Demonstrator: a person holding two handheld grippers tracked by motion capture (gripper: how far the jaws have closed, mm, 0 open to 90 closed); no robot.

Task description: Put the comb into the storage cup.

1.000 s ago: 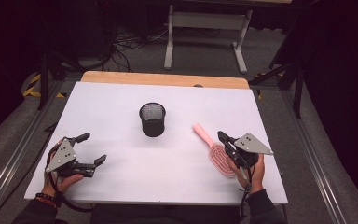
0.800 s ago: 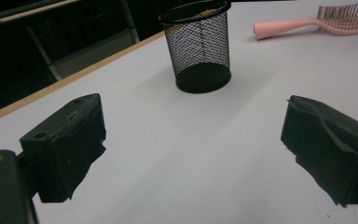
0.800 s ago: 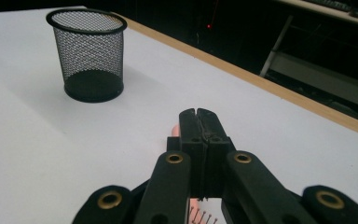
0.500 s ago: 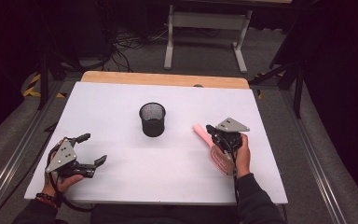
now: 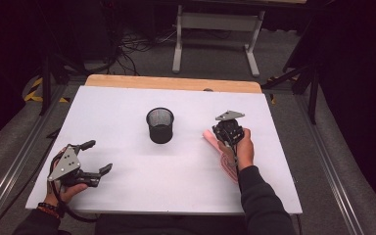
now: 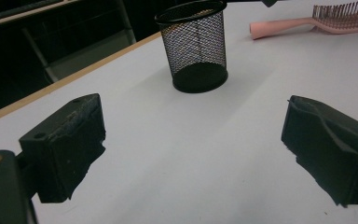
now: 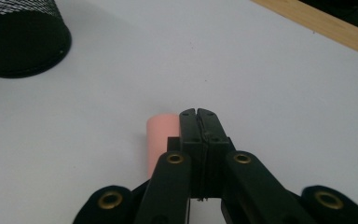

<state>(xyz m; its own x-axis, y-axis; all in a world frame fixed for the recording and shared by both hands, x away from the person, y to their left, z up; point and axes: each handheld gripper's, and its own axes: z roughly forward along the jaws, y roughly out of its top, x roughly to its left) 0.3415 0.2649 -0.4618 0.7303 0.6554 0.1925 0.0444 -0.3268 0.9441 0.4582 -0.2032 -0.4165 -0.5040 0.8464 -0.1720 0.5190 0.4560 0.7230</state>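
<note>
A black mesh cup (image 5: 160, 125) (image 6: 196, 46) (image 7: 18, 42) stands upright near the middle of the white table (image 5: 127, 103). To its right a pink hairbrush (image 5: 208, 135) (image 6: 303, 23) lies flat, handle end toward the cup. My right gripper (image 5: 225, 129) (image 7: 198, 114) hovers over that handle end (image 7: 161, 135), jaws pressed together with nothing between them. The hand hides part of the brush head. My left gripper (image 5: 98, 156) (image 6: 196, 144) rests at the near left of the table, jaws wide apart and empty, facing the cup.
A wooden strip (image 5: 171, 83) runs along the table's far edge. Beyond it stand a metal frame (image 5: 215, 29) and loose cables on the floor. Rails (image 5: 10, 166) flank the table on both sides.
The right hand has moved left and away from the table's near edge, from beside the brush head to over the handle end. The left gripper has stayed put.
</note>
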